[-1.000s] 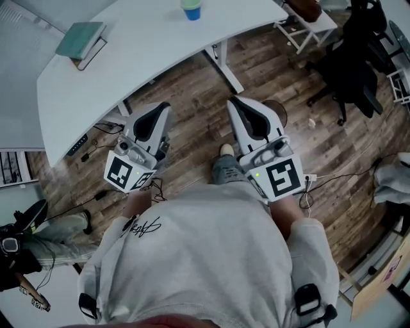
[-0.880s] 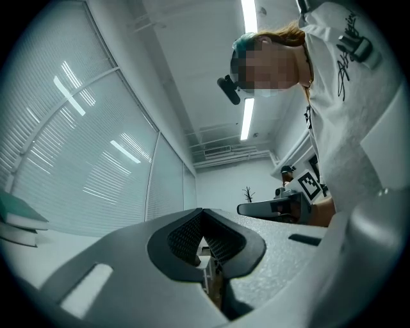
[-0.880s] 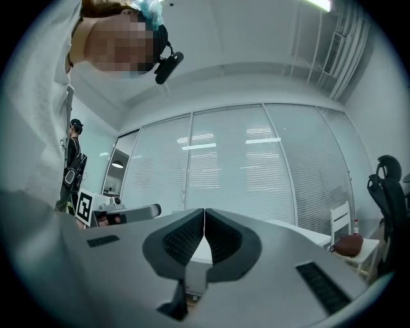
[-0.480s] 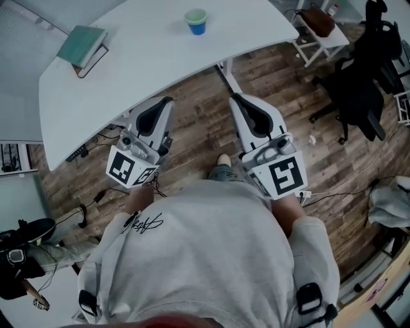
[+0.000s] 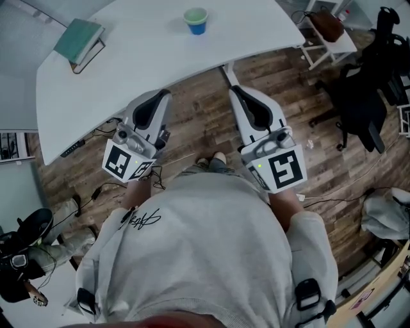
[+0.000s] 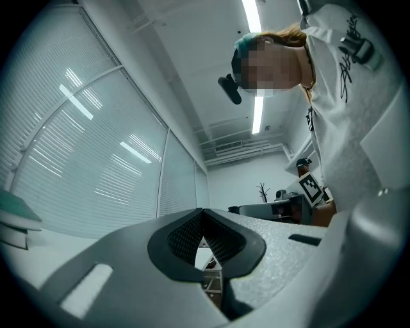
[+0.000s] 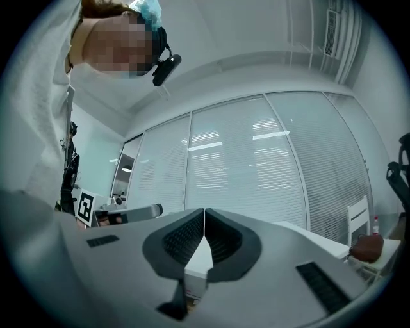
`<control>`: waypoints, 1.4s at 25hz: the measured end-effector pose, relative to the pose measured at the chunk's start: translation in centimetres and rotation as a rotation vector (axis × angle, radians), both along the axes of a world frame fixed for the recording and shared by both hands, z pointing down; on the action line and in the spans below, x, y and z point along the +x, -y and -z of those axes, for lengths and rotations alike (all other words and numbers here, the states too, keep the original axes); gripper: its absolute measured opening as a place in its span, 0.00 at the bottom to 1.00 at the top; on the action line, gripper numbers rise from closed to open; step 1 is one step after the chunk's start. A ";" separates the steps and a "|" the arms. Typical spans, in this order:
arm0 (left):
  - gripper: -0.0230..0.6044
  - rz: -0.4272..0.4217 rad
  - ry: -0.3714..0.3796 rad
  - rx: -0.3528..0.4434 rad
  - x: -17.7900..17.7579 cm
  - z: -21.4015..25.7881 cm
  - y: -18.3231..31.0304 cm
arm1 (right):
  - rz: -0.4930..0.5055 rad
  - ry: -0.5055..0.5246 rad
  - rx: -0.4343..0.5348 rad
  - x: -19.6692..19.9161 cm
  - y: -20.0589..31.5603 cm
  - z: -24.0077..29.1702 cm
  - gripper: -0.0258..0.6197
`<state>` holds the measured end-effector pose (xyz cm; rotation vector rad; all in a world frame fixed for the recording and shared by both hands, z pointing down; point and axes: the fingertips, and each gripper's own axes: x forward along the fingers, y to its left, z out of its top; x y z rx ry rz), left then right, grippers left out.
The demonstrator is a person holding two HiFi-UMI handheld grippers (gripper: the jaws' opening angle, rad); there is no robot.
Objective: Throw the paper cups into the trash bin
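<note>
A paper cup (image 5: 195, 20) with a green rim and blue wall stands upright on the white table (image 5: 141, 57), near its far edge. Both grippers hang over the wooden floor in front of the table, well short of the cup. My left gripper (image 5: 163, 95) is shut with nothing in it; in the left gripper view its jaws (image 6: 202, 213) meet at the tips. My right gripper (image 5: 232, 91) is likewise shut and empty, its jaws (image 7: 204, 213) touching. No trash bin shows in any view.
A teal book (image 5: 78, 40) lies on the table's left part. A table leg (image 5: 232, 75) stands between the grippers. A black office chair (image 5: 362, 96) and a white rack with a brown bag (image 5: 328, 29) are at right. Cables trail at left; another person's legs (image 5: 38, 246) show at lower left.
The table and cup have come lower in the head view, nearer to me. Both grippers have stayed shut and side by side, shifting slightly toward the table.
</note>
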<state>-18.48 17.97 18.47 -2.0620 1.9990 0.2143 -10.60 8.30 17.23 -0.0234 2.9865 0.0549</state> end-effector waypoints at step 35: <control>0.04 0.063 -0.001 -0.014 -2.7 0.2 1.5 | 0.044 -0.015 -0.032 -3.2 2.8 -0.8 0.06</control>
